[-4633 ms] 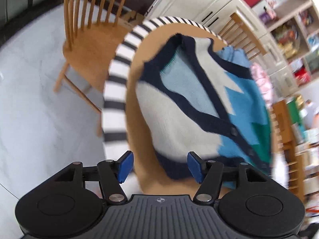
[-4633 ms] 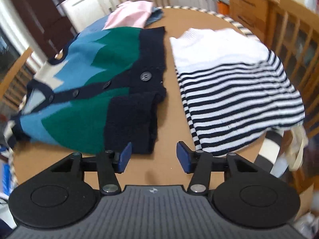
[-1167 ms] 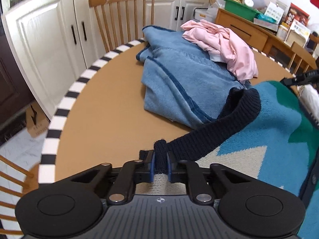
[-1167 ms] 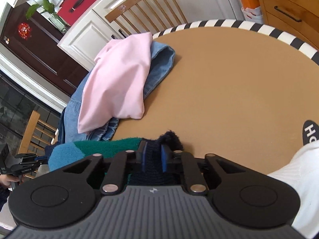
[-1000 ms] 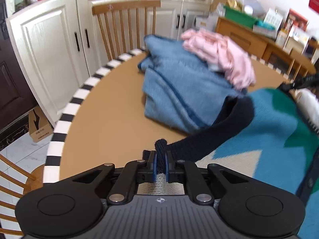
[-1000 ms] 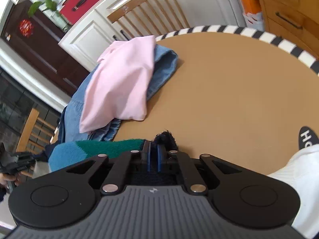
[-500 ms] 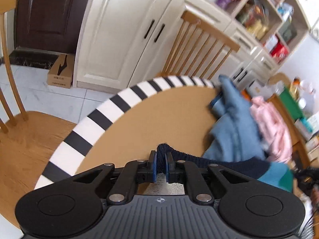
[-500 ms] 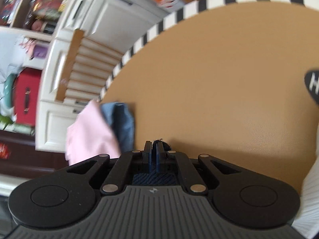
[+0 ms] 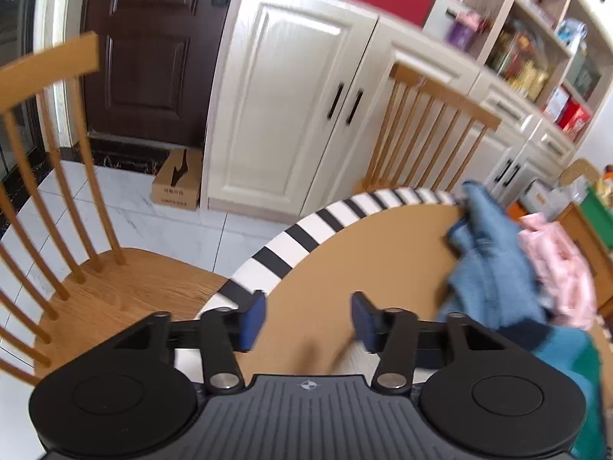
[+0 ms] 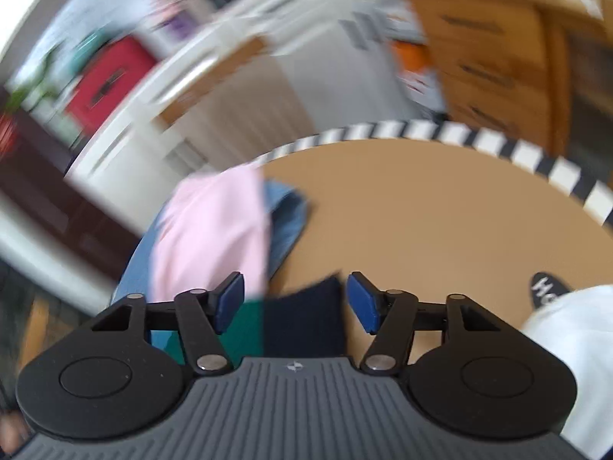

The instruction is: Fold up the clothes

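The colour-block cardigan, navy, teal and blue, lies on the round tan table. Its navy and green edge (image 10: 302, 318) shows just below my right gripper (image 10: 295, 303), which is open and empty above it. In the left wrist view its teal part (image 9: 567, 356) sits at the lower right. My left gripper (image 9: 308, 318) is open and empty over bare table (image 9: 345, 268) near the striped rim. A white garment (image 10: 571, 349) lies at the right in the right wrist view.
A blue garment (image 9: 490, 268) with a pink garment (image 9: 559, 268) on it lies at the table's far side; both also show in the right wrist view (image 10: 214, 230). Wooden chairs (image 9: 57, 230) stand around the table. White cabinets (image 9: 283, 96) lie beyond.
Both grippers were shut on the cardigan's navy edge half a second ago. Both have now opened and let it go, and the cardigan lies on the table.
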